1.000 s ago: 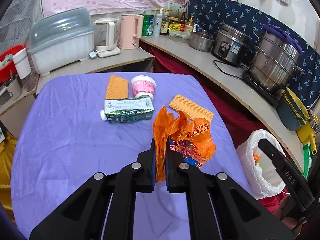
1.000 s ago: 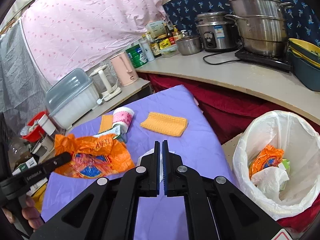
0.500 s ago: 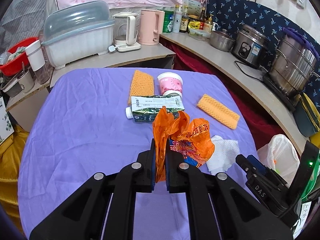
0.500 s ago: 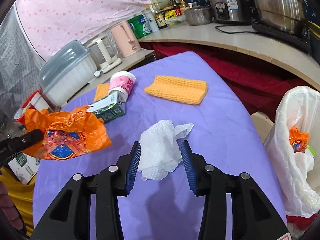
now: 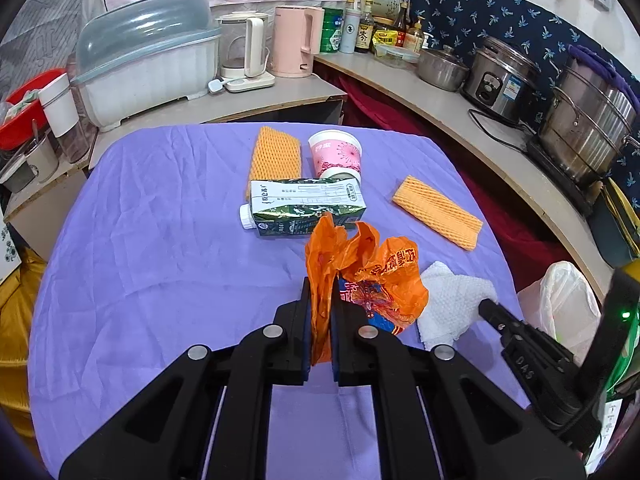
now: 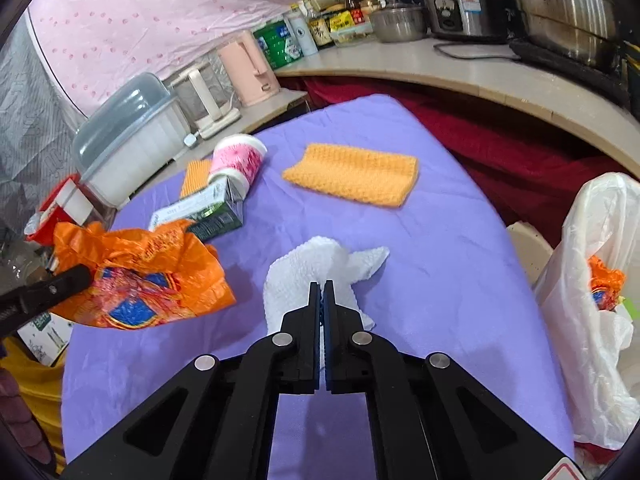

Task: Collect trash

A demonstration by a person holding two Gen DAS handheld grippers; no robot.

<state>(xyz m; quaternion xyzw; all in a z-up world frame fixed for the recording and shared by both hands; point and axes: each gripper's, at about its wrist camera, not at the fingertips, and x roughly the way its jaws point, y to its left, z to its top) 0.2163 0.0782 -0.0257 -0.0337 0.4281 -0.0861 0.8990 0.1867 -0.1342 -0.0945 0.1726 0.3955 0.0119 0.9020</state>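
The left gripper [image 5: 320, 292] pinches an orange bag [image 5: 372, 276] hiding the milk carton's [image 5: 304, 206] near edge; the right gripper [image 6: 322, 286] apparently nips the white tissue [image 6: 304, 272], jaws almost together.

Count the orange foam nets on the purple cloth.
2. One foam net lies at the far side, left of the pink cup; the other foam net lies right of the milk carton. None seems hidden.
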